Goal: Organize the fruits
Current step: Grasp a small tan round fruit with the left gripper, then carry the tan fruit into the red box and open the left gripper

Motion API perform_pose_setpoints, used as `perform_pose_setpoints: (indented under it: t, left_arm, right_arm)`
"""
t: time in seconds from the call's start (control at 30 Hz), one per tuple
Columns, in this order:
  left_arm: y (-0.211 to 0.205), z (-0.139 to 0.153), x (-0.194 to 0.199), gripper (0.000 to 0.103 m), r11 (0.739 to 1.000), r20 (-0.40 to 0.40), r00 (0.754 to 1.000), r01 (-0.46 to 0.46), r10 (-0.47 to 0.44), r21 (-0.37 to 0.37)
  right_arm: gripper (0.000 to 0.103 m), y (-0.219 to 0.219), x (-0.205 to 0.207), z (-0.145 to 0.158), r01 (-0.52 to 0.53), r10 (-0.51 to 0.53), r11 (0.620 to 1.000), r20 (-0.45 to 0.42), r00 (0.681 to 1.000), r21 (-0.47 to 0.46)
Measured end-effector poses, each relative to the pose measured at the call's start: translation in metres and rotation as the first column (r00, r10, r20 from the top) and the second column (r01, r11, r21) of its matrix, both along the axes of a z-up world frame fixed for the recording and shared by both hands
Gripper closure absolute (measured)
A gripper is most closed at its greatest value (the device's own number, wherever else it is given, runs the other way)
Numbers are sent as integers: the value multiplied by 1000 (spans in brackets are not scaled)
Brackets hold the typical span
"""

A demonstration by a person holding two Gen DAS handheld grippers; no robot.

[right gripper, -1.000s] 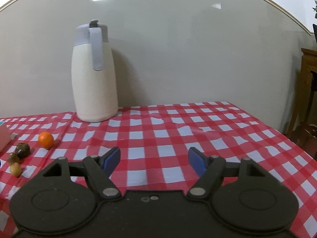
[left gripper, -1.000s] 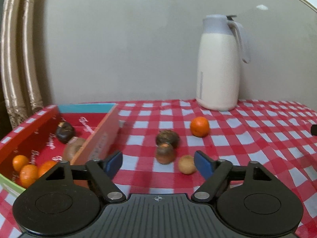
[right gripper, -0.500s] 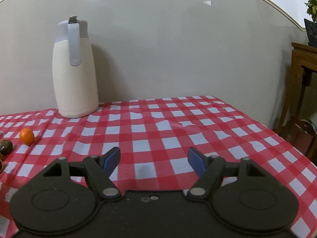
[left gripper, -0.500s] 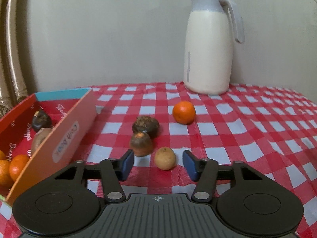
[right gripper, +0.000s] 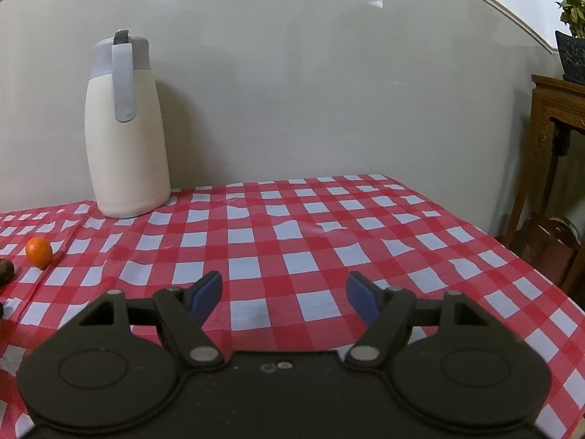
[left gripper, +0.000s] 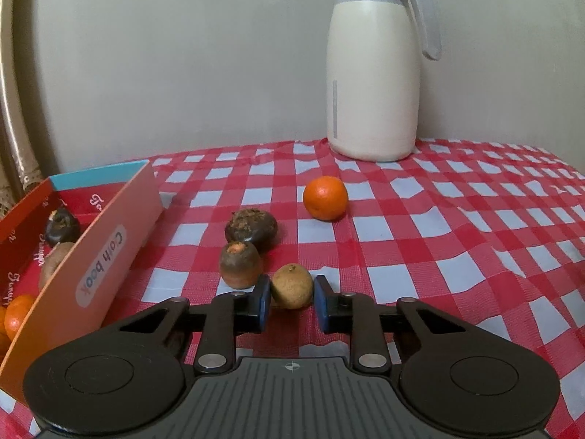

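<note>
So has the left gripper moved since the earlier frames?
Yes. The left gripper has come forward and down toward the fruit; the jug looms larger. Its jaws have just been closing on the tan fruit.

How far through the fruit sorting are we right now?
Partly done. The box already holds some oranges and brown fruits. The left gripper is shut on the tan fruit. Left on the cloth: an orange and two dark fruits. The right gripper is open and empty.
</note>
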State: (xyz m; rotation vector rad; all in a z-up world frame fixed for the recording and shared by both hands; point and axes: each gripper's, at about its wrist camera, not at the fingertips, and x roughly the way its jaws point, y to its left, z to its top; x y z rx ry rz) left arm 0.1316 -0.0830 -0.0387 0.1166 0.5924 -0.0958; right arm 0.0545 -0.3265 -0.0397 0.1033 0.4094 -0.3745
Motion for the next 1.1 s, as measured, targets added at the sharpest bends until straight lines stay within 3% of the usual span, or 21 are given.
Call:
perform_pose_setpoints:
  t: [0.4,1.1]
  left_arm:
    - [22,21,-25,77,1000,71,997,10,-11,16]
    - [119,47,-50,78,989,154,977,-150,148,-2]
  right_arm:
    - [29,23,9,7,-46,46,999,15,999,11]
    - [29,112,33,16,-201,201,980,19,979,5]
